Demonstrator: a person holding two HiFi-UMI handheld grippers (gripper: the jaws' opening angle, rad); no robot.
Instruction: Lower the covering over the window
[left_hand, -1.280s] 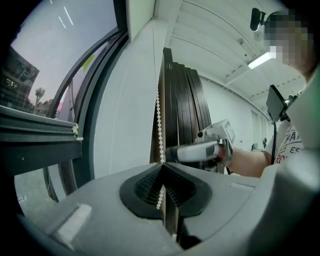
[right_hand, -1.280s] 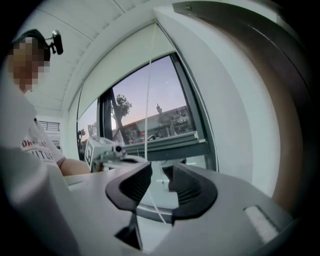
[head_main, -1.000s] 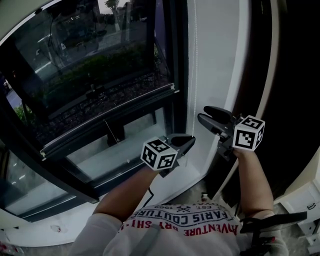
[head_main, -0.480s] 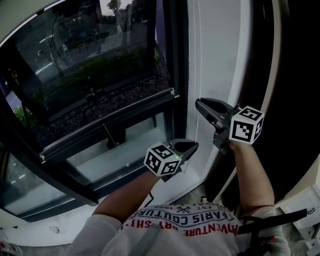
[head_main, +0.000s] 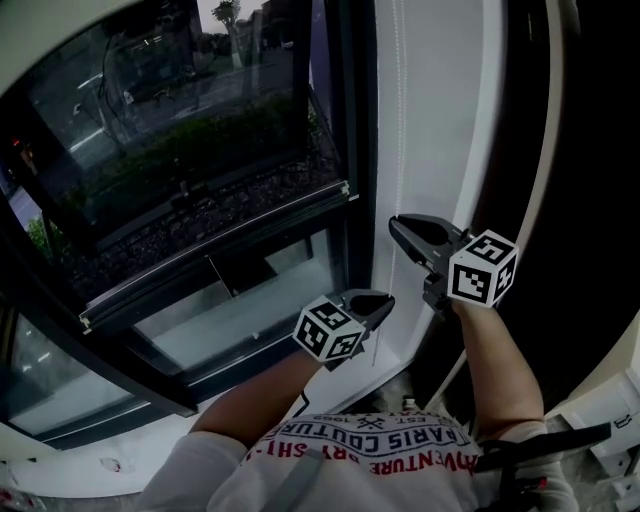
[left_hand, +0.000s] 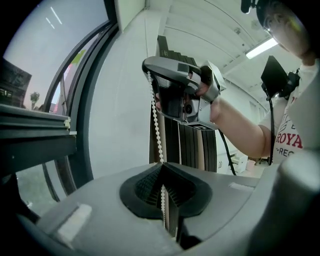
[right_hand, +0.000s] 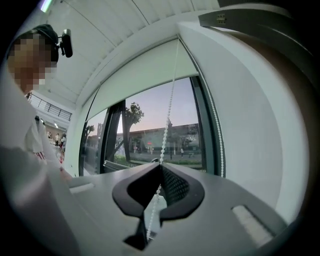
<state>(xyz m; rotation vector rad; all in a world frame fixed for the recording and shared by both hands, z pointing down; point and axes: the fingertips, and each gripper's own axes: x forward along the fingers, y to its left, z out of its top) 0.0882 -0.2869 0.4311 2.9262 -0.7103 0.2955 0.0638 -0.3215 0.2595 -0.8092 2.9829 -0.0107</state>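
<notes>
1. The covering is a pale roller blind (right_hand: 150, 75), in the upper middle of the right gripper view. Its sheet hides only the top part of the window (right_hand: 145, 135). Below its edge the glass is bare, and trees and a dusk sky show through.
2. We judge the lowering to be at an early stage, since most of the glass has no cover yet.
3. The bead chain (right_hand: 168, 107) hangs from the blind's right end, close to the white wall (head_main: 440, 120). A second strand lies further right, against that wall.
4. The right gripper (head_main: 395, 225) is at centre right of the head view. Its jaws have just been closing and now pinch the chain, which runs between them.
5. The left gripper (head_main: 385, 298) is lower in the head view, just beside the right one. Its jaws are together on the chain, and its own view shows the strand running up from them to the right gripper.
6. What is left, as we read it, is to draw the chain along hand over hand until the sheet reaches the bottom of the window, then let go. We cannot tell which strand brings the blind down.
7. The shirt (head_main: 370, 445) at the bottom of the head view carries upside-down print. We make out "PARIS COUTURE", "ADVENTURE" and "EST." with a year too small to trust. In the left gripper view, "ROYA" shows at the right edge, cut off.
8. The marker cubes (head_main: 483, 268) bear only black-and-white squares. We see no brand on the blind or the grippers.
</notes>
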